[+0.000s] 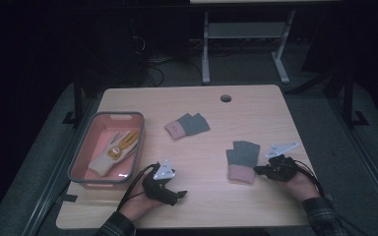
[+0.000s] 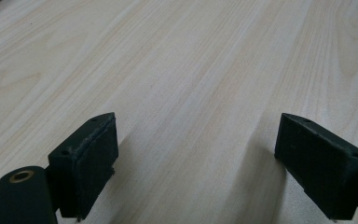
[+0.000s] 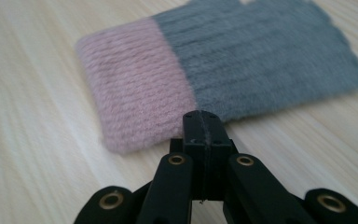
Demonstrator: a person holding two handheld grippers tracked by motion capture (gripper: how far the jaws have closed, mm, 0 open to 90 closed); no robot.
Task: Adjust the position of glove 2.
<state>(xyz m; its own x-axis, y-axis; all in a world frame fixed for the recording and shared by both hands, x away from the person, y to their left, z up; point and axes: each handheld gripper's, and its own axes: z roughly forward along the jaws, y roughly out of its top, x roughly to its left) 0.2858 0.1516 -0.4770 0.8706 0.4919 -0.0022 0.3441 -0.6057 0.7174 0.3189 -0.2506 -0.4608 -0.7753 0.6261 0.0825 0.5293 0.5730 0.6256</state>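
A grey knitted glove with a pink cuff [image 1: 242,160] lies flat on the wooden table [image 1: 202,206], right of the middle; in the right gripper view the same glove [image 3: 214,70] lies close ahead. My right gripper [image 1: 258,170] sits low beside the glove's right edge, its tips [image 3: 204,122] pressed together just short of the cuff with nothing between them. A second grey and pink glove [image 1: 187,125] lies farther back near the centre. My left gripper [image 1: 177,193] rests at the front left, jaws wide apart [image 2: 196,154] over bare wood.
A pink basket with a grey rim [image 1: 81,162] stands at the table's left and holds a cream and yellow glove [image 1: 113,151]. A round cable hole [image 1: 225,98] is near the far edge. Desk legs [image 1: 205,49] stand on the dark floor behind.
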